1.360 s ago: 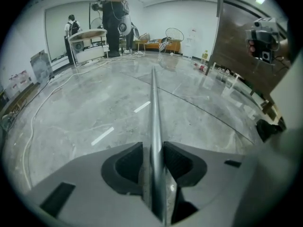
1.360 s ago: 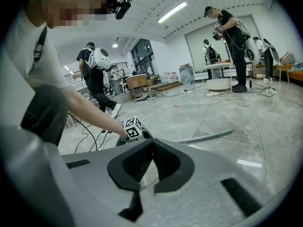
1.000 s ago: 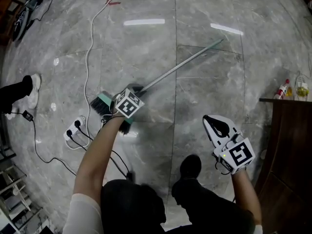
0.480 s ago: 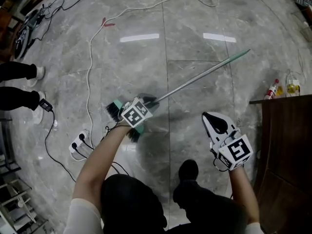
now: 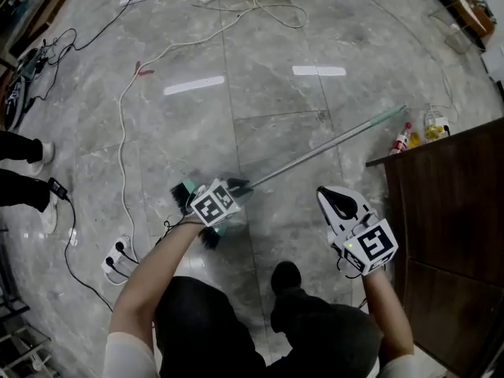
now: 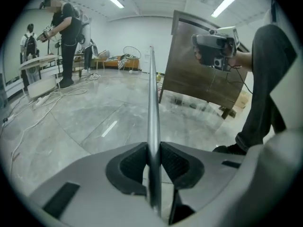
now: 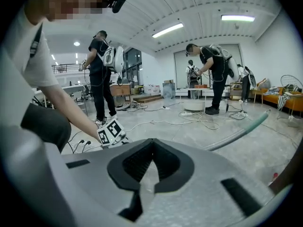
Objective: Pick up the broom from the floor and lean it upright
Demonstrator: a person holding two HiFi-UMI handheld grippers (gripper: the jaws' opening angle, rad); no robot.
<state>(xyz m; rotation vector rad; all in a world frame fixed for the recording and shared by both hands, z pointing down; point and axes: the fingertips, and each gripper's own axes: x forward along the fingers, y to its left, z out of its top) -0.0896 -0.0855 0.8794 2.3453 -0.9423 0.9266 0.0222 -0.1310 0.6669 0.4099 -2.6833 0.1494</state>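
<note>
Left gripper [image 5: 235, 187]: jaws clamped on the broom [image 5: 315, 154], pads pressing the metal handle [image 6: 151, 103] from both sides, low on the shaft near the head end. Bristle head [image 5: 187, 195] sits just behind and below these jaws, partly hidden by the marker cube. The handle runs straight out ahead of the jaws, and its green tip [image 5: 392, 115] is the far end, well apart from the jaws. In the left gripper view that far end shows against the back wall, above the floor line.

Right gripper [image 5: 339, 201]: jaws closed together, nothing between them. It hovers well apart from the broom, to the right of the left jaws, not touching the handle. In the right gripper view the green end of the handle crosses to the right of and beyond these jaws.

Grey marble floor [image 5: 260, 93] lies below both grippers. Dark wooden cabinet [image 5: 453, 211] stands just right of the right jaws. Two bottles [image 5: 403, 138] stand on the floor by the cabinet corner, ahead of the right jaws, near the broom's tip. Power strip [image 5: 116, 260] with plugged cables lies on the floor left of and behind the left jaws. The person's shoe [image 5: 285, 276] is between and behind the two grippers.
</note>
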